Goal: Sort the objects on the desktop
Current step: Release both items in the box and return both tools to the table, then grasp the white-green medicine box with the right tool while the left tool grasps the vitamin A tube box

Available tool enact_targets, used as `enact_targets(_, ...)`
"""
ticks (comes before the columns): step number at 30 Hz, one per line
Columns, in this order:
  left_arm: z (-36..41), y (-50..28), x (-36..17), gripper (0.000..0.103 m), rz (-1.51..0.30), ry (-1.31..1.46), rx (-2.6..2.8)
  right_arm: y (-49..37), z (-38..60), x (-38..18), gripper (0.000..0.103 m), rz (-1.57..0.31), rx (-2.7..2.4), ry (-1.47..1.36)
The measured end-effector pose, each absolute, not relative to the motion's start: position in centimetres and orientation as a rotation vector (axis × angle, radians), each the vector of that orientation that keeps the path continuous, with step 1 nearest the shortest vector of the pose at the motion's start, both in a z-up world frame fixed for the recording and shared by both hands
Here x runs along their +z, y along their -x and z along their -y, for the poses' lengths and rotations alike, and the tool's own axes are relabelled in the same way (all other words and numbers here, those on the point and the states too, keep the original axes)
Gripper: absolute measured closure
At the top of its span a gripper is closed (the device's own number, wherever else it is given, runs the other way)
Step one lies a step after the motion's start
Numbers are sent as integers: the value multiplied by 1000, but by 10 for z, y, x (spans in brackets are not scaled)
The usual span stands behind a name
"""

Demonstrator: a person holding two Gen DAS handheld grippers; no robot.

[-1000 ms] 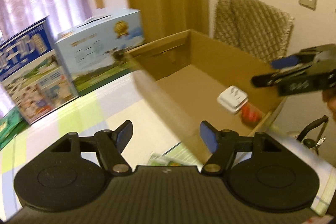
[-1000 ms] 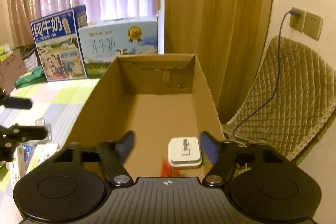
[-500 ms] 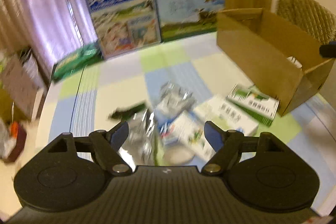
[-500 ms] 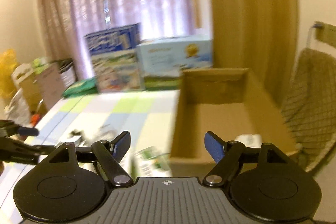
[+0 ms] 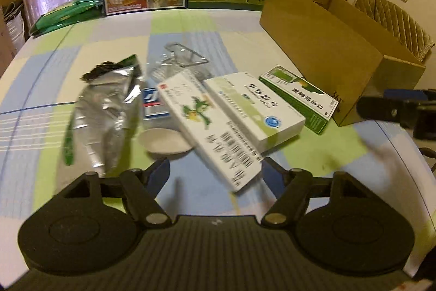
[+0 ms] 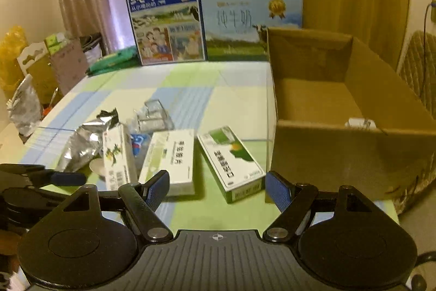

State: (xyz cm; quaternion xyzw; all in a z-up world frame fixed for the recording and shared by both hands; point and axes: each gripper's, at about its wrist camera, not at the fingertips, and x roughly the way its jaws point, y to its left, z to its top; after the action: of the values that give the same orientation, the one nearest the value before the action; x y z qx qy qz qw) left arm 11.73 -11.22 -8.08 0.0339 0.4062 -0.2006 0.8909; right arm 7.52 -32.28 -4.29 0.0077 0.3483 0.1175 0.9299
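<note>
with its fingers (image 5: 160, 172) spread wide and holding nothing, the left gripper (image 5: 215, 173) hovers over the near end of a white medicine box with a plant print (image 5: 207, 124), beside a small white dish (image 5: 164, 143) and a crumpled foil pouch (image 5: 100, 105). the right gripper (image 6: 216, 186) is likewise wide open and empty above the table (image 6: 190, 89), near a green-and-white medicine box (image 6: 231, 157). a cardboard box (image 6: 354, 127) stands to the right, a white object inside.
</note>
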Motion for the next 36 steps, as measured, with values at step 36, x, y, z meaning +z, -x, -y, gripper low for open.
enact_targets(36,84,-121,-90,65,-829,-168,-336,-138,249,-109,34,-861,355,95)
